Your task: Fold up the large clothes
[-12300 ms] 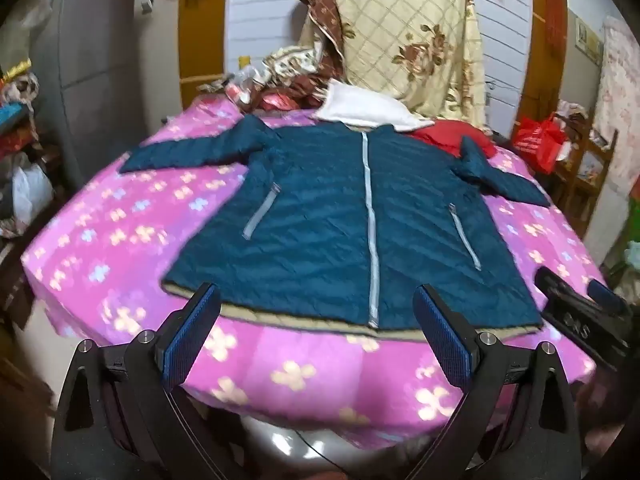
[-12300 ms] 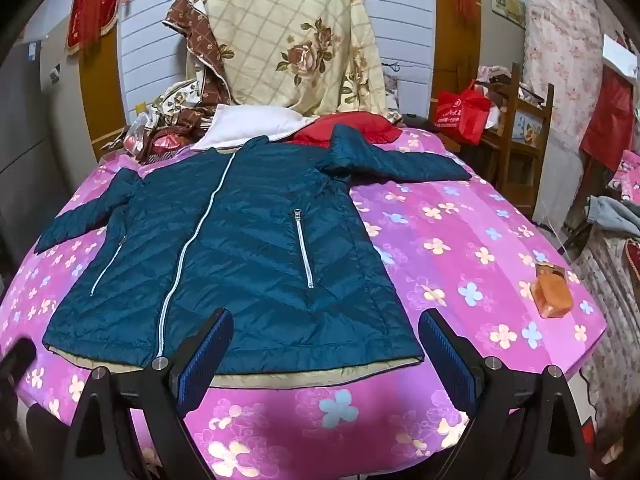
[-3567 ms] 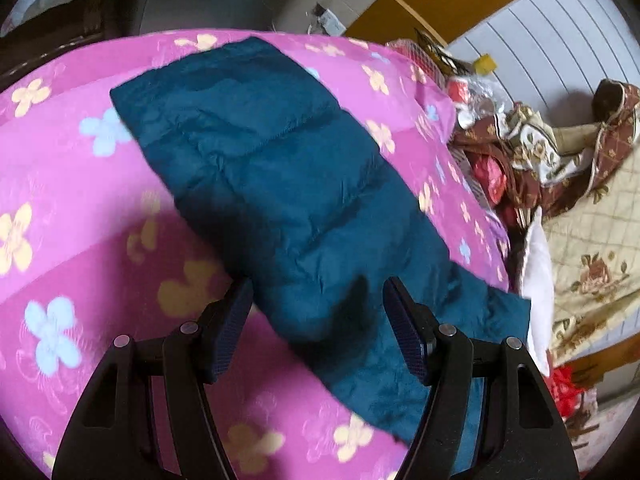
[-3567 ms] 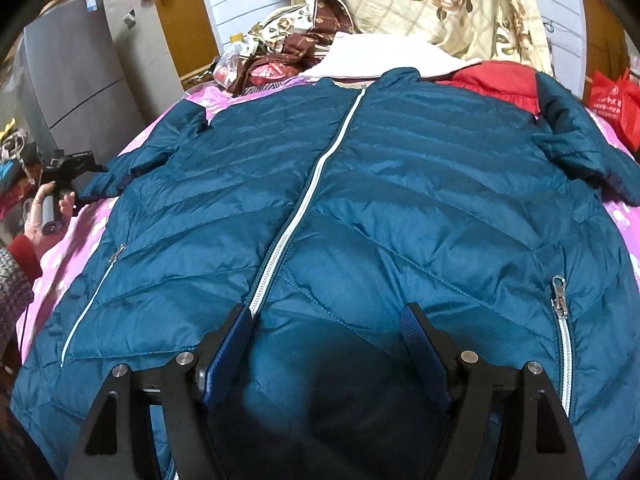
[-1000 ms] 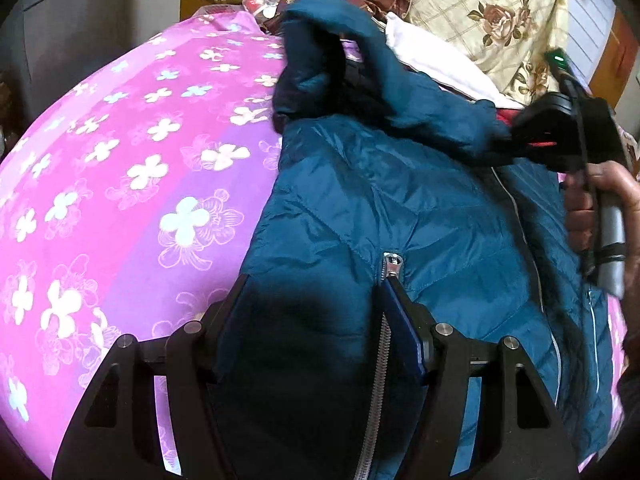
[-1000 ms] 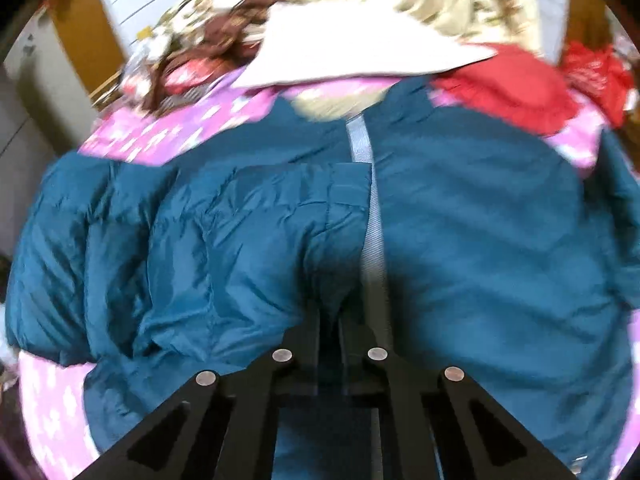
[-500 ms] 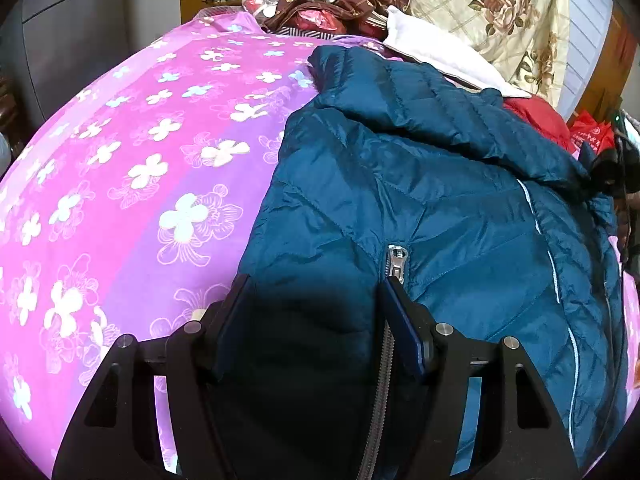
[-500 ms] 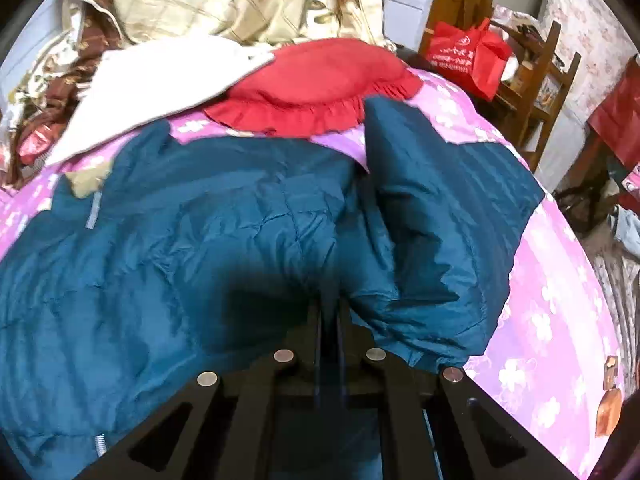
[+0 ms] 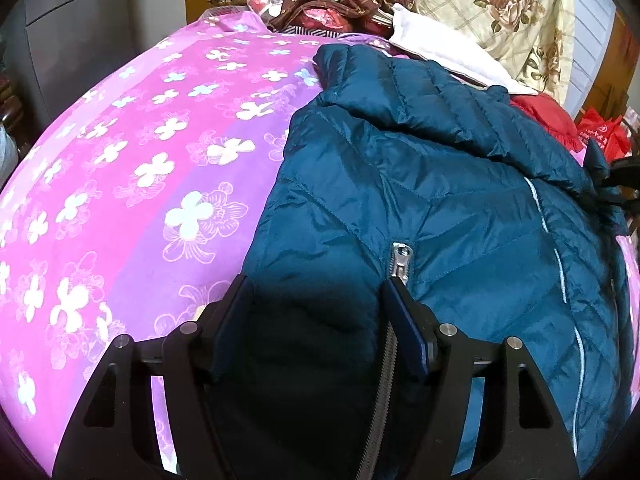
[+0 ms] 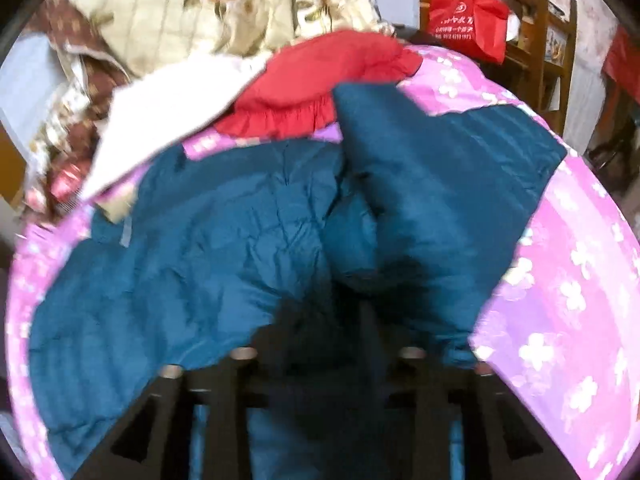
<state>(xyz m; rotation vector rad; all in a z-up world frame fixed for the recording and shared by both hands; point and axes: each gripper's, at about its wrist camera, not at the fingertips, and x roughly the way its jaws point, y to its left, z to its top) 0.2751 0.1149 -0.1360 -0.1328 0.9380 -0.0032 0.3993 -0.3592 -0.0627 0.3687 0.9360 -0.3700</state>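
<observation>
A teal quilted jacket (image 9: 440,200) lies on the pink flowered bed. Its left sleeve (image 9: 420,92) is folded across the chest toward the centre zip. My left gripper (image 9: 316,312) rests open on the jacket's left side, its fingers astride the fabric beside the pocket zip pull (image 9: 400,258). In the blurred right wrist view, the jacket (image 10: 220,248) fills the middle, and its right sleeve (image 10: 432,184) lies beside it on the bedspread. My right gripper (image 10: 326,320) has opened partway, with the end of the folded left sleeve still bunched between its fingers.
The pink bedspread (image 9: 120,168) spreads to the left. A white cloth (image 9: 440,48), a red cushion (image 10: 320,76) and a floral quilt (image 9: 500,12) lie beyond the collar. A red bag (image 10: 468,20) and a wooden chair (image 10: 552,40) stand at the right.
My right gripper carried the left sleeve across the jacket and its jaws have parted from shut. The right view swung right and blurred. My left gripper has stayed in place.
</observation>
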